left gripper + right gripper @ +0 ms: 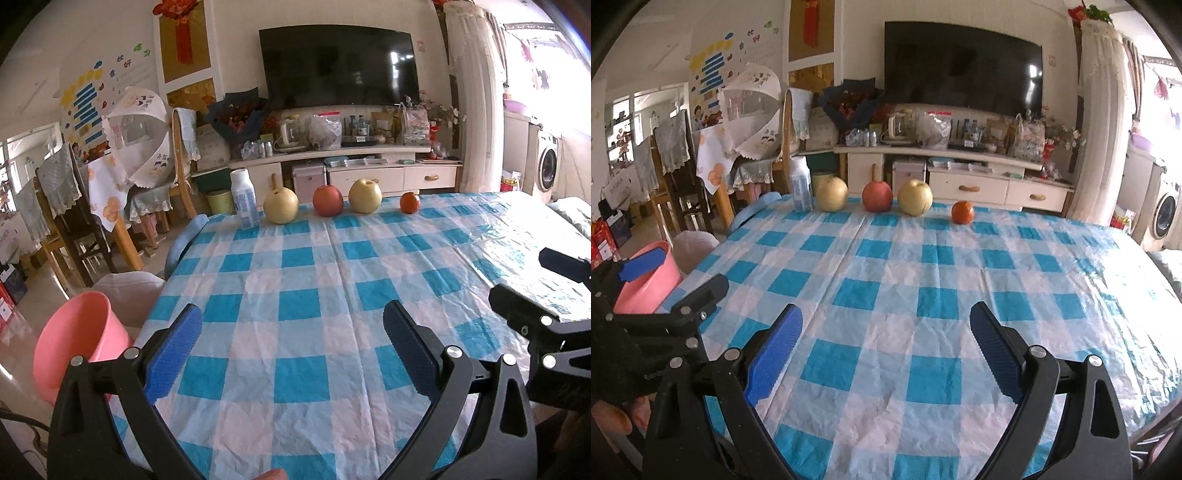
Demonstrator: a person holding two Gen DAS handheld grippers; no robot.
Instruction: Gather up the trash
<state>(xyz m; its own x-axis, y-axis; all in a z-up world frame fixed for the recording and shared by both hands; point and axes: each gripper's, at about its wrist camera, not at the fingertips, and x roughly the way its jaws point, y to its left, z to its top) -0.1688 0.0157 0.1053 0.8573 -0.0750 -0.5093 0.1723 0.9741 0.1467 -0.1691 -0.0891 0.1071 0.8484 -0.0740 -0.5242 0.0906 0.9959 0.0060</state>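
A white and blue milk bottle [243,199] [801,189] stands at the far left end of a row on the checked tablecloth [295,280] [923,280]. Beside it sit a yellow pear [280,206] [832,194], a red apple [327,200] [877,196], a second pear [365,195] [915,197] and a small orange fruit [410,202] [962,212]. A pink bucket [79,339] [646,284] stands on the floor off the table's left edge. My left gripper [291,326] and right gripper [886,325] both hover open over the near cloth, holding nothing.
Beyond the table are a TV [338,64], a cluttered white cabinet [369,166], chairs [62,221] at the left and a washing machine [548,166] at the right. A white-lined bin [696,243] stands beside the pink bucket.
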